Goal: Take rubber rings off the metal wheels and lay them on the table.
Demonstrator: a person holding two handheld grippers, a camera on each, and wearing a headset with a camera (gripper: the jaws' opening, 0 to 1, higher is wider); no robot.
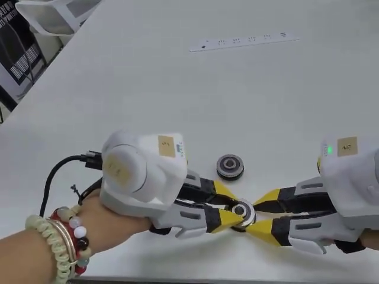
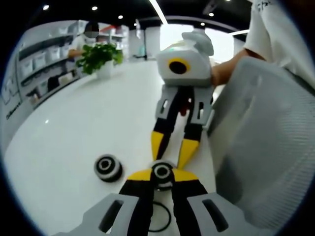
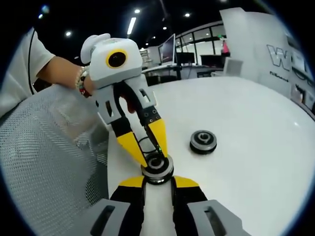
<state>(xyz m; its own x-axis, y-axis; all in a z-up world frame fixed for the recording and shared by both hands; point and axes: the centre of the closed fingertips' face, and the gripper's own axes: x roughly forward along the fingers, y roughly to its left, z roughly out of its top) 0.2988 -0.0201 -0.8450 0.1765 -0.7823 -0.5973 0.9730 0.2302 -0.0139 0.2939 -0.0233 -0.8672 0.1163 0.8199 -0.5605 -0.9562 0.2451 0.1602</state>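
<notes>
Left gripper (image 1: 235, 211), right gripper (image 1: 253, 214): both jaw pairs clamped on same metal wheel (image 1: 241, 210). Second wheel (image 1: 230, 166) at 12 o'clock, apart. Rubber ring (image 2: 170, 219) beneath left jaws.

Shiny metal wheel (image 3: 157, 167), smooth table (image 1: 177, 89)

One metal wheel (image 1: 241, 212), silver hub upward, is pinched from both sides. A second wheel (image 1: 230, 166), dark-rimmed, lies flat on the table (image 1: 177, 89) just beyond it. A thin black rubber ring (image 2: 158, 216) lies loose near the first.
</notes>
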